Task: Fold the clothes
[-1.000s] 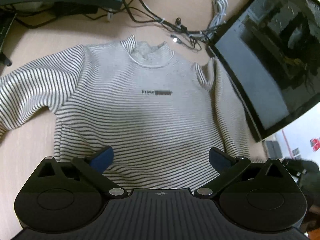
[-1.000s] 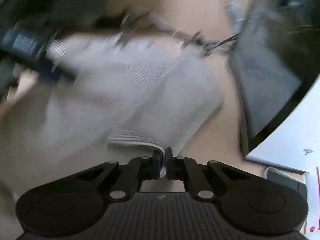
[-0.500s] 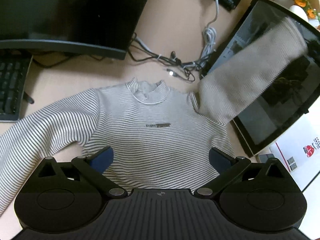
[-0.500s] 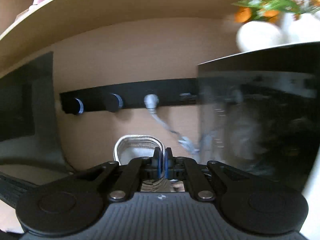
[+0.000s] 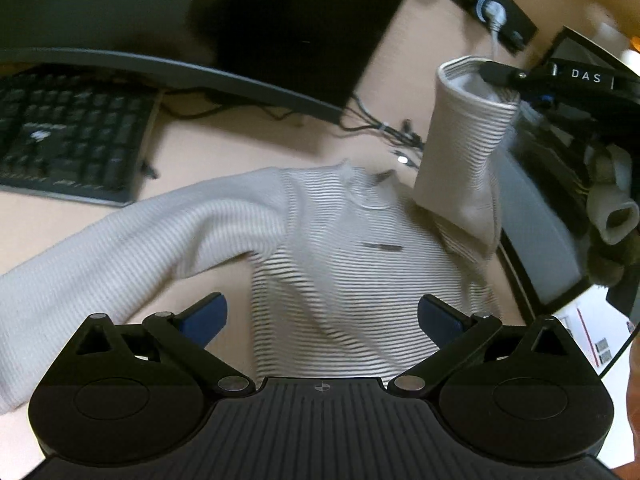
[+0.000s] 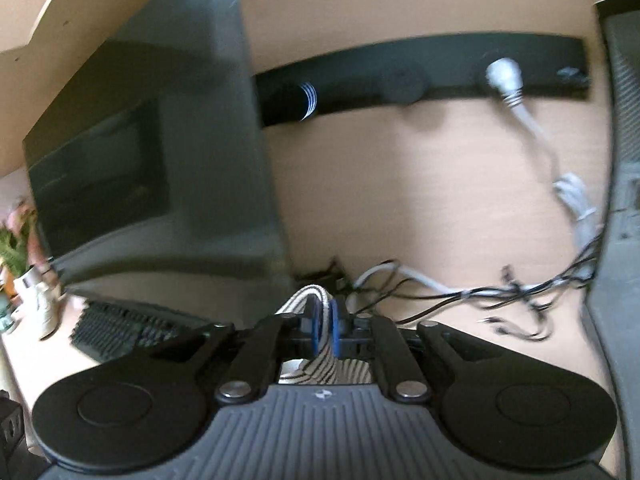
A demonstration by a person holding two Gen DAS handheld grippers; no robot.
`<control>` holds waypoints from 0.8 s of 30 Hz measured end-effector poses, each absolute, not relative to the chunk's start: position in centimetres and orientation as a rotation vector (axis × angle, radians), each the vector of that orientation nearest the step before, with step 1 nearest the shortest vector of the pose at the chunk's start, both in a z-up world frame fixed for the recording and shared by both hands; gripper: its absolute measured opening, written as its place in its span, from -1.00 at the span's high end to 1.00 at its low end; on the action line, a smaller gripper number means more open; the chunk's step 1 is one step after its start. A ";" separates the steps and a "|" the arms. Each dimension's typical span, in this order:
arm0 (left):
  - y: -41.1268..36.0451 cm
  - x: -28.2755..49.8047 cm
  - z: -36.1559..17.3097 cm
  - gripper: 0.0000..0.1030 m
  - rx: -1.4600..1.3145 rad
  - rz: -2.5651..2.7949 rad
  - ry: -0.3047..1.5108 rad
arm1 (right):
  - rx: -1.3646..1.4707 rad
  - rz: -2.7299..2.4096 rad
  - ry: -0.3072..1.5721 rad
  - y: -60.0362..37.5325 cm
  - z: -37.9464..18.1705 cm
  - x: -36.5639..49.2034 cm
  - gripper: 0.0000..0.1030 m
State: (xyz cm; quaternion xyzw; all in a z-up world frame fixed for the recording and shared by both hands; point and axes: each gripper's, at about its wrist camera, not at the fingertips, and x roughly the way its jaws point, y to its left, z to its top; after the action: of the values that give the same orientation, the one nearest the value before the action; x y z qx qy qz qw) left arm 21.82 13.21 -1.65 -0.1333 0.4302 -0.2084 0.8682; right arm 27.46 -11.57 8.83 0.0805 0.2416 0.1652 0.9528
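Observation:
A grey-and-white striped sweater (image 5: 344, 276) lies front up on the tan desk, neck toward the monitor. Its left sleeve (image 5: 132, 240) stretches flat toward the left edge. Its right sleeve (image 5: 464, 148) is lifted upright above the shoulder, cuff topmost, held by my right gripper (image 5: 496, 70) coming in from the right. In the right wrist view that gripper (image 6: 325, 322) is shut on the striped cuff (image 6: 308, 296). My left gripper (image 5: 320, 316) hovers open over the sweater's lower body with nothing between its blue pads.
A large dark monitor (image 5: 200, 20) and black keyboard (image 5: 68, 136) stand behind the sweater at left. A second screen (image 5: 560, 216) leans at the right. Tangled cables (image 6: 480, 292) and a black power strip (image 6: 420, 76) lie by the back wall. White papers (image 5: 592, 340) sit at right.
My right gripper has swung the lifted sleeve leftward, from over the right screen to above the sweater's shoulder. The left gripper's view has shifted, showing more keyboard and the left sleeve.

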 end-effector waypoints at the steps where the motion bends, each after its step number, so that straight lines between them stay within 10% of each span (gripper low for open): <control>1: 13.3 21.9 -1.7 -1.00 -0.285 -0.431 0.901 | 0.169 0.356 0.485 -11.4 8.7 27.4 0.66; 3: 13.6 22.0 -1.7 -1.00 -0.298 -0.419 0.904 | 0.180 0.391 0.463 -11.2 8.8 26.9 0.13; 11: 12.2 23.2 -2.0 -1.00 -0.321 -0.455 0.917 | 0.185 0.368 0.452 -14.7 7.3 24.4 -0.44; 24: 5.3 28.9 -4.2 -0.73 -0.306 -0.454 1.047 | 0.286 0.176 0.705 -22.1 -5.3 19.1 -0.58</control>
State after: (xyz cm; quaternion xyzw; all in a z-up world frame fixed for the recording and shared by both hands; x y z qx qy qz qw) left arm 28.90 5.30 -4.23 -0.1440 0.4937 -0.2139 0.8305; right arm 19.05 -22.14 -5.30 0.1394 0.3438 0.0857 0.9247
